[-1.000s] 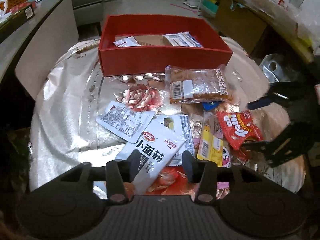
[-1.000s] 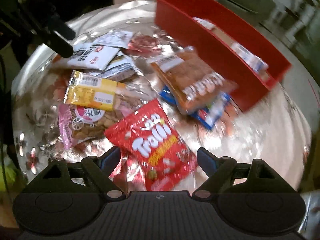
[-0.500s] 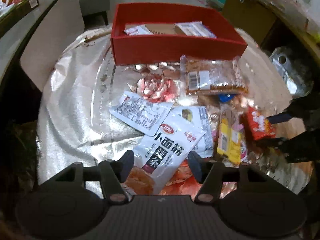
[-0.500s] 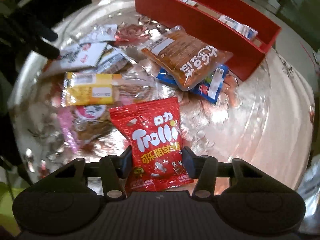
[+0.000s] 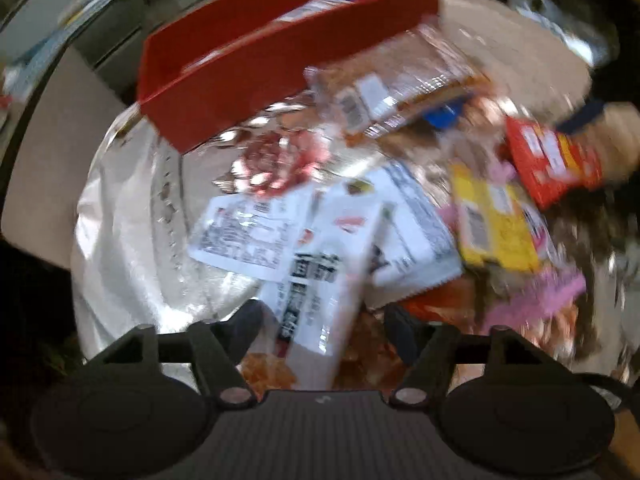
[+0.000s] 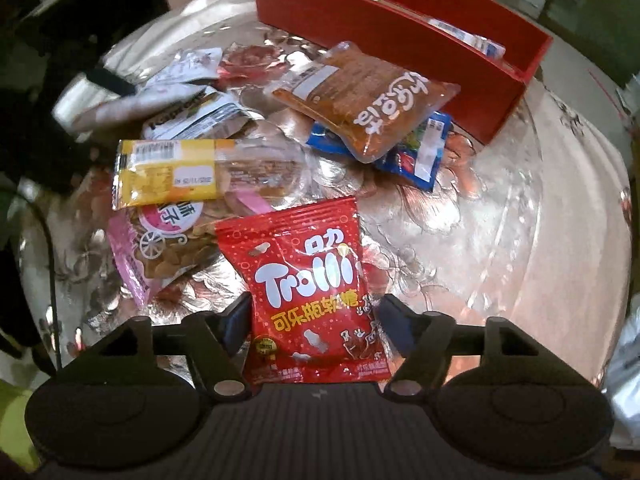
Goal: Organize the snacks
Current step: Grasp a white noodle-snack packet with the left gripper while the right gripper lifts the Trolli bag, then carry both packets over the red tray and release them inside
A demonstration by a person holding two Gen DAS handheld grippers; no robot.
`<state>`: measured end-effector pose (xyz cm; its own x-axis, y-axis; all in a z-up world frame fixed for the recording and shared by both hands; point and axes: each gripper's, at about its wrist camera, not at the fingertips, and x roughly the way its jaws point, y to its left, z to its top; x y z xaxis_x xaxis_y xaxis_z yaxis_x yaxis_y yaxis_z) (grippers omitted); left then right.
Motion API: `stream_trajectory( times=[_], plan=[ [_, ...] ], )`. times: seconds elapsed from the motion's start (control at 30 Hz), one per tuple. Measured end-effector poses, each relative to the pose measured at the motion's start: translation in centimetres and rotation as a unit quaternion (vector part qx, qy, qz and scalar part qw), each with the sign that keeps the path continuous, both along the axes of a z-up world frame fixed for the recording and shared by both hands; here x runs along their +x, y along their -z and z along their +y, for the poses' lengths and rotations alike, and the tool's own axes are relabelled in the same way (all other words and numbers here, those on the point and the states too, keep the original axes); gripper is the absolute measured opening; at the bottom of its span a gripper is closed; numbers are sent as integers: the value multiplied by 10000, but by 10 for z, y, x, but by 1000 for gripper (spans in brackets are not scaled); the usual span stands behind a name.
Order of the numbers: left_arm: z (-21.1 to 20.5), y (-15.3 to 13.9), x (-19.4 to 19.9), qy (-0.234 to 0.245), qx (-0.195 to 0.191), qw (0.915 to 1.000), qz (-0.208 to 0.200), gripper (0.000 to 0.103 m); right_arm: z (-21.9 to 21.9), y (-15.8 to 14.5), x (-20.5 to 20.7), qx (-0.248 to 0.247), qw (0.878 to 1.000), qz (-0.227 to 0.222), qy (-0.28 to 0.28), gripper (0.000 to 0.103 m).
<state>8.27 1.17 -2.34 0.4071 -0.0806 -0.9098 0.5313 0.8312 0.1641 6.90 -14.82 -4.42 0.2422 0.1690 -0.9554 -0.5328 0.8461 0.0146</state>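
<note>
Step in hand: picking loose packets off the table for the red box.

Right gripper: jaws opening, astride the red Trolli bag; the pads stand just beside its edges and do not seem to press it. The bag lies flat, near edge of the pile.

Left gripper: jaws opening, white packet between them, not pinched as far as the blur shows.

Next move, judged: each gripper closes on its packet, lifts, carries to the box.

Count on table, right view: Trolli bag 1; yellow pack 1; pink pack 1; brown pouch 1; blue pack 1; white packets about 3, partly hidden. In box: at least 2, unclear.
</note>
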Motion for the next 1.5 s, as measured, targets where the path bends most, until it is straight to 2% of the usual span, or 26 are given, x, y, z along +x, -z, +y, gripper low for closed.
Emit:
stream_trajectory(
  times=[0.07, 0.1, 0.17, 0.23, 0.33, 0.4, 0.47, 0.53, 0.6, 0.7, 0.83, 1.13, 1.23, 1.33, 1.4, 1.5],
  plan=[
    [9, -2, 8, -216, -234, 9995, 67, 53, -3, 3, 1, 267, 9995, 143, -56, 103],
    [11, -1, 10, -222, -256, 9994, 86, 53, -4, 6, 2, 419, 9987, 298, -27, 103],
    [11, 3, 15, -212, -241, 9994, 106, 51, -7, 6, 4, 531, 9982, 245, 135, 103],
    [16, 3, 21, -325, -437, 9982, 249, 51, -11, 6, 9, 618, 9970, 381, 251, 103],
    [15, 3, 22, -451, -512, 9970, 372, 47, -14, 4, 13, 608, 9966, 410, 384, 96],
    [7, 3, 12, -233, -560, 9971, 466, 43, -14, 3, 13, 499, 9973, 379, 373, 90],
    [0, 5, 5, -185, -428, 9982, 383, 42, -13, 1, 12, 306, 9984, 309, 348, 74],
    [-3, 3, 3, -344, -428, 9977, 405, 37, -14, -3, 10, 89, 9991, 199, 358, 66],
    [-1, 1, 3, -602, -514, 9958, 461, 29, -15, -4, 8, 117, 9990, 198, 391, 65],
    [0, -2, -3, -925, -532, 9936, 380, 25, -17, -7, 2, 63, 9990, 196, 391, 63],
    [3, -16, -10, -1299, -847, 9876, 242, 25, -23, -18, -3, 160, 9987, 117, 479, 61],
    [-2, -62, -20, -1867, -1429, 9718, -180, 25, -19, -65, -3, 613, 9948, -466, 669, 61],
    [-7, -76, -17, -1828, -1673, 9676, -479, 25, -16, -80, -1, 781, 9923, -621, 740, 61],
    [-2, -76, -6, -1864, -2157, 9570, -541, 25, -16, -84, 5, 837, 9905, -683, 849, 61],
    [-2, -74, 4, -1951, -2271, 9530, -459, 25, -16, -82, 11, 785, 9896, -708, 973, 61],
    [-7, -81, 14, -1931, -2363, 9502, -636, 25, -13, -81, 27, 812, 9876, -765, 1108, 61]
  ],
)
